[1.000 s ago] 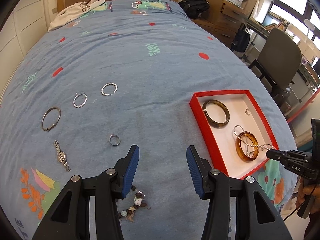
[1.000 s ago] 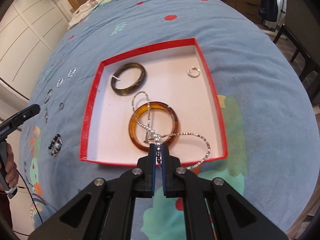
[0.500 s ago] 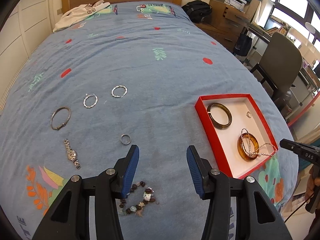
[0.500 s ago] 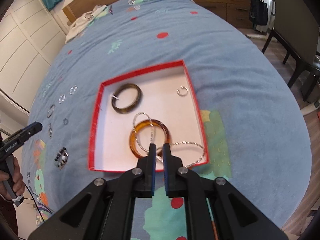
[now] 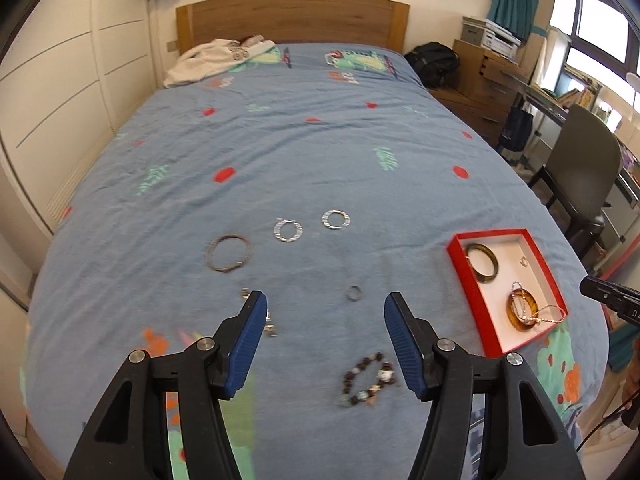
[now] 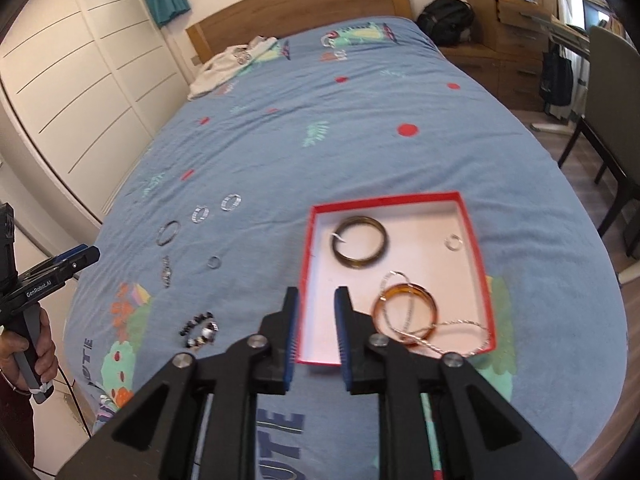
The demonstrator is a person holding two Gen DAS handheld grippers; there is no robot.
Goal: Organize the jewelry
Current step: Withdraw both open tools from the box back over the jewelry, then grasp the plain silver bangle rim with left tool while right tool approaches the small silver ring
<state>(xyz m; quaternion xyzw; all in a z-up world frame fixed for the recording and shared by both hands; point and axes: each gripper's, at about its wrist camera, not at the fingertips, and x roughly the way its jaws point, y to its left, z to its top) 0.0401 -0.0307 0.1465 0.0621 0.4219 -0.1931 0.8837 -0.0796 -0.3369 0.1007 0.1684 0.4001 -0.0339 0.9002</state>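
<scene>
A red box (image 6: 478, 248) with a white floor lies on the blue bed; it also shows in the left wrist view (image 5: 454, 254). In it lie a dark bangle (image 6: 359, 247), an amber bangle (image 6: 407, 314), a small ring (image 6: 453, 242) and a silver chain (image 6: 460, 330) draped over the front rim. My right gripper (image 6: 316, 312) is open and empty above the box's near left corner. My left gripper (image 5: 325, 314) is open and empty above the bed. Near it lie a beaded bracelet (image 5: 370, 378), a small ring (image 5: 354, 293), a watch (image 5: 269, 322), a wire bangle (image 5: 229, 253) and two silver hoops (image 5: 288, 230).
A white garment (image 5: 216, 60) lies by the wooden headboard (image 5: 292, 16). A chair (image 5: 580, 168) and desk stand right of the bed, wardrobes (image 6: 80, 80) to the left. The bed's front edge is just below both grippers.
My right gripper let go of the silver chain, opened, and drew back and left from the box. My left gripper pulled back and higher, still open.
</scene>
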